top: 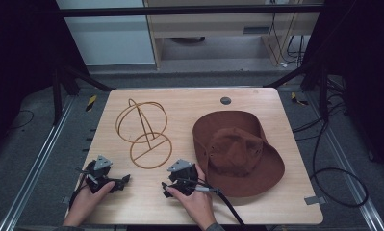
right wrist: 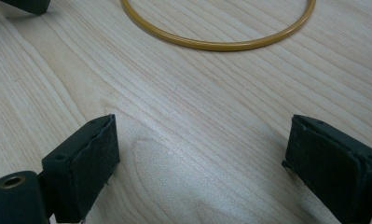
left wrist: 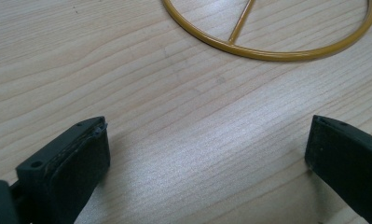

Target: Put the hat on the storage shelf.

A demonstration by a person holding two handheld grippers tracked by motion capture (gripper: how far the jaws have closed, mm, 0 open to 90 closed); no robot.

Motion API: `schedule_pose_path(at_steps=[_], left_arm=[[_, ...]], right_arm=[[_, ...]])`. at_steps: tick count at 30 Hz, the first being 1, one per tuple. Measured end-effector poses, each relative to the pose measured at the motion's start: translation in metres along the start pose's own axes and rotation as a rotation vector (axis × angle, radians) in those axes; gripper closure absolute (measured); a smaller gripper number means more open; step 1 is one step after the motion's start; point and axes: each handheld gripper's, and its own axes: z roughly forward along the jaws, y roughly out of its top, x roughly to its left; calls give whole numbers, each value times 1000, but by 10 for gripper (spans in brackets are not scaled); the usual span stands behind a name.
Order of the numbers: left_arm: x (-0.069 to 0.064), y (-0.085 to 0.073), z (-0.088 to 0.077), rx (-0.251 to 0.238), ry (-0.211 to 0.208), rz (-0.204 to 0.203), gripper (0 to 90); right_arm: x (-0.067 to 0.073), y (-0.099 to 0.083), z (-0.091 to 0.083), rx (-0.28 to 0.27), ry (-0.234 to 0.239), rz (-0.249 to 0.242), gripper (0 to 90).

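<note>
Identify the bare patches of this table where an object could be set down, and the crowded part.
Free: the table strip behind the brown hat, and bare wood between the left gripper and right gripper. Crowded: the middle, with the wire hat stand beside the hat.

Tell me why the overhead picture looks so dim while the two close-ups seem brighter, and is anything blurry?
High view: dark surroundings, soft and grainy, with the lit table bright and the brown hat shadowed. Left gripper view: pale sheen on the wood, sharp grain, the yellow wire ring crisp, near jaws slightly soft. Right gripper view: even light, faint shadows by the jaws.
</note>
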Motion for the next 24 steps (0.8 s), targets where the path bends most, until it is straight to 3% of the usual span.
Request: schedule_pose_path(at_steps=[18, 24], left_arm=[[-2, 0, 0, 2, -5, -1, 0], [-2, 0, 0, 2, -5, -1, 0]], right_arm=[[-1, 1, -2, 9, 4, 2, 119], [4, 11, -22, -16, 39, -30, 98]])
